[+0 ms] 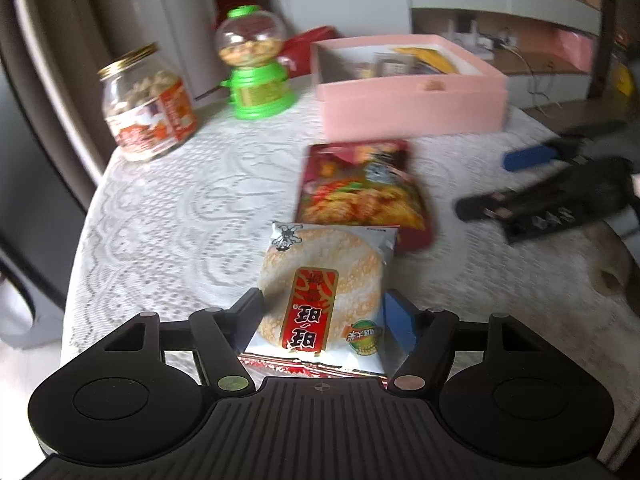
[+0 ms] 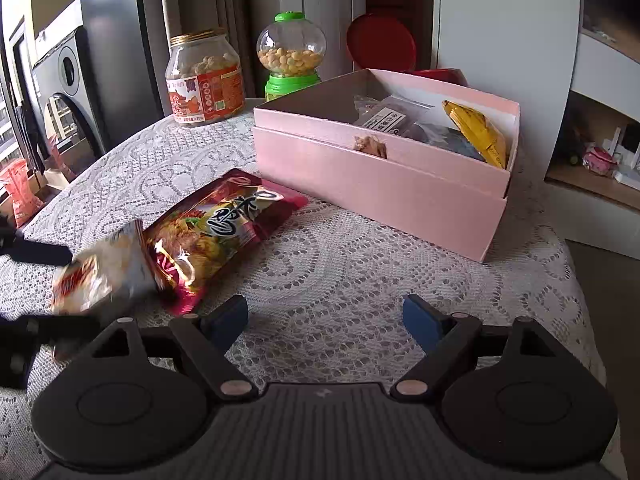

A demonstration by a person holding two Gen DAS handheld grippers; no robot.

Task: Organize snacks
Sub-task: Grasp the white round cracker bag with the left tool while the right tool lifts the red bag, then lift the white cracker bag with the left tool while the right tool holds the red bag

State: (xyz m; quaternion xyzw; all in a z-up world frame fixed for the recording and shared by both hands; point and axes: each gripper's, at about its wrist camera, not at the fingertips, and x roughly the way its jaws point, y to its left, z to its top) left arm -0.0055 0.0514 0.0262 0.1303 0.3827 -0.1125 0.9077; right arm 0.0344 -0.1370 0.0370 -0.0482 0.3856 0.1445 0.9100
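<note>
- a lace-covered surface (image 2: 340, 248) carries a pink box (image 2: 384, 184), open at the top, with a yellow packet (image 2: 478, 130) and other wrapped snacks inside.
- behind the box stand a glass jar (image 2: 204, 80) with a gold lid and a green candy dispenser (image 2: 291, 56); a red round lid (image 2: 380, 44) is behind them.
- a red snack bag (image 2: 216, 240) lies flat near the box, between it and the left gripper (image 1: 320, 316).
- a rice cracker packet (image 1: 320, 288) sits between the left jaws, which stand spread; the pads look just beside its edges, and whether they touch it cannot be told. its far end overlaps the red bag.
- the right gripper (image 2: 324, 320) is tilted downward over bare lace, jaws open with nothing between them, apart from the box and the bag.
- from the left view, the right gripper appears blurred at the right edge.
</note>
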